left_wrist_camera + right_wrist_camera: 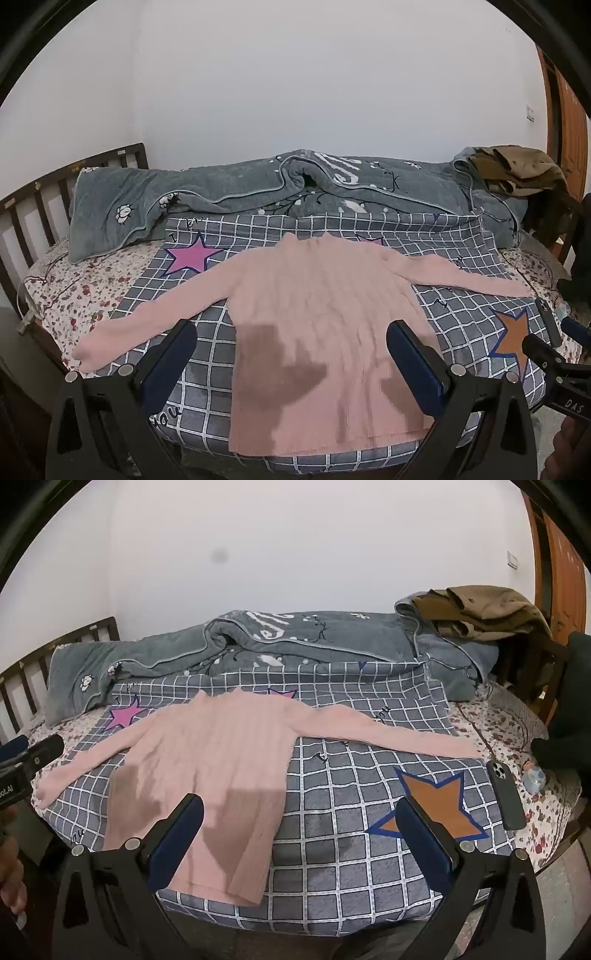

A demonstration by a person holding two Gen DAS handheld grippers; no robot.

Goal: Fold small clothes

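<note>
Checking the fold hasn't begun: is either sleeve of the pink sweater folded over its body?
No: both sleeves of the pink sweater lie stretched outward on the checked blanket.

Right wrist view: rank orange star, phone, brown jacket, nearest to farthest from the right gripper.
From the right gripper:
1. Orange star, right at its right finger.
2. Phone, further right, near the bed edge.
3. Brown jacket, far right corner, on the blanket.

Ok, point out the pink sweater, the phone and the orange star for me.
pink sweater (317, 302): left wrist view, middle of its body.
phone (506, 797): right wrist view, middle of its dark back.
orange star (436, 805): right wrist view, its centre.
</note>
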